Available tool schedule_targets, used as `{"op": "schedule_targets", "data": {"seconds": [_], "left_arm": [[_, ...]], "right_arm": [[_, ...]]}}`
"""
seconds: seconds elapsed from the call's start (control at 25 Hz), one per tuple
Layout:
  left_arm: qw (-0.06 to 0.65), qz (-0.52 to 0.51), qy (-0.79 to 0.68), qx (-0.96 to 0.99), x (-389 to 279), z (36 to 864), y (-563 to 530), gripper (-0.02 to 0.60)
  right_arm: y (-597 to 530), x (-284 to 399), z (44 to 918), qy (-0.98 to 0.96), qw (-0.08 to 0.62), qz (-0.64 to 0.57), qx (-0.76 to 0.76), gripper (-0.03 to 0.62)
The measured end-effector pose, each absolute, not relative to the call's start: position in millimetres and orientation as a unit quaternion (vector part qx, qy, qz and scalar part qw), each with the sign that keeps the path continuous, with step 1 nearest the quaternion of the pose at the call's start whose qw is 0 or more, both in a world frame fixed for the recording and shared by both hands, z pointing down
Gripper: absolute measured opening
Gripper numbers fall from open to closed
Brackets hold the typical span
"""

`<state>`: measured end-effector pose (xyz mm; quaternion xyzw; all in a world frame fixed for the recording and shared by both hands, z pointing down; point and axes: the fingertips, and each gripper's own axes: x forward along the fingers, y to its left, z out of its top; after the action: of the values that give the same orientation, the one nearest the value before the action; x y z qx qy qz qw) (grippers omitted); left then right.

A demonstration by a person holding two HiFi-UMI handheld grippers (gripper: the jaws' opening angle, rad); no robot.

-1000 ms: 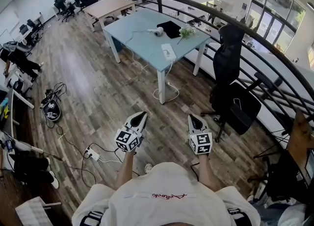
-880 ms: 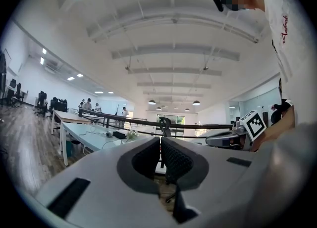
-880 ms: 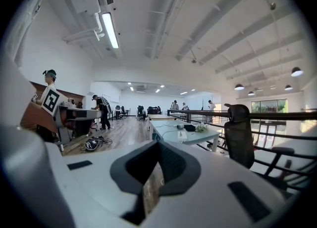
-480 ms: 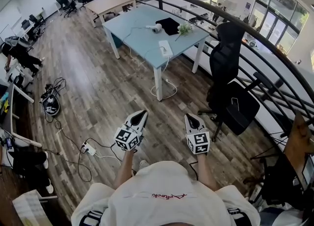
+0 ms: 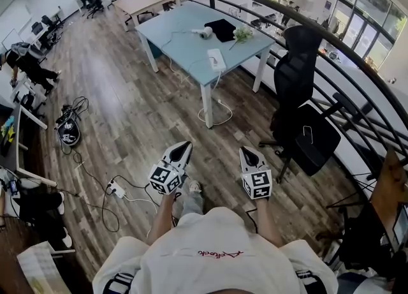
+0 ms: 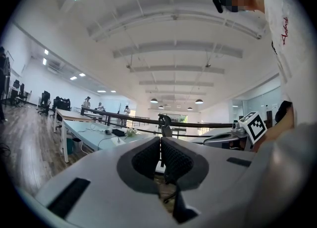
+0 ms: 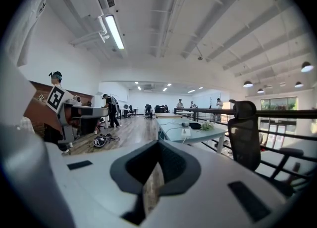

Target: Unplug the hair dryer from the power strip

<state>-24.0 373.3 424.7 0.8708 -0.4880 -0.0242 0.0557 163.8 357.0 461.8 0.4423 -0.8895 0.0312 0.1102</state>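
On the pale blue tabletop [image 5: 191, 53] ahead, the white plastic hair dryer [image 5: 204, 32] looks light; I'd pinch its stiff plug at the white power strip [image 5: 217, 60]. My left gripper [image 5: 185, 147] and right gripper [image 5: 245, 152] are closed, empty.

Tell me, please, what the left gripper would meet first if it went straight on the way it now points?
Probably the near corner of the light blue rectangular table, above its white leg; the left gripper points at it across wooden floor, though depth is unclear.
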Motion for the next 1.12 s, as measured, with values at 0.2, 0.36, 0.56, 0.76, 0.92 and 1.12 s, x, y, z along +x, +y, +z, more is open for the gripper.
{"op": "schedule_targets", "data": {"seconds": [0.2,0.36,0.56,0.76,0.92,1.12], "left_arm": [[0.056,-0.024,-0.489,0.870,-23.5,427.5,365.3,0.012],[0.049,-0.021,-0.483,0.874,-21.5,426.8,353.9,0.012],[0.049,-0.025,-0.481,0.875,-26.6,429.0,330.7,0.012],[0.052,-0.031,-0.482,0.874,-40.0,434.6,296.4,0.012],[0.055,-0.036,-0.478,0.876,-51.1,438.0,259.7,0.012],[0.056,-0.039,-0.471,0.880,-69.8,432.7,208.2,0.012]], "right_arm": [[349.6,165.1,463.5,-0.889,0.108,0.031,0.445,0.017],[339.9,165.0,463.2,-0.886,0.109,0.030,0.449,0.017],[318.4,158.7,464.7,-0.885,0.111,0.027,0.451,0.017],[284.9,148.1,467.2,-0.883,0.117,0.020,0.453,0.017],[250.1,136.1,469.5,-0.882,0.123,0.020,0.455,0.017],[200.3,114.2,463.8,-0.879,0.128,0.018,0.458,0.017]]}}
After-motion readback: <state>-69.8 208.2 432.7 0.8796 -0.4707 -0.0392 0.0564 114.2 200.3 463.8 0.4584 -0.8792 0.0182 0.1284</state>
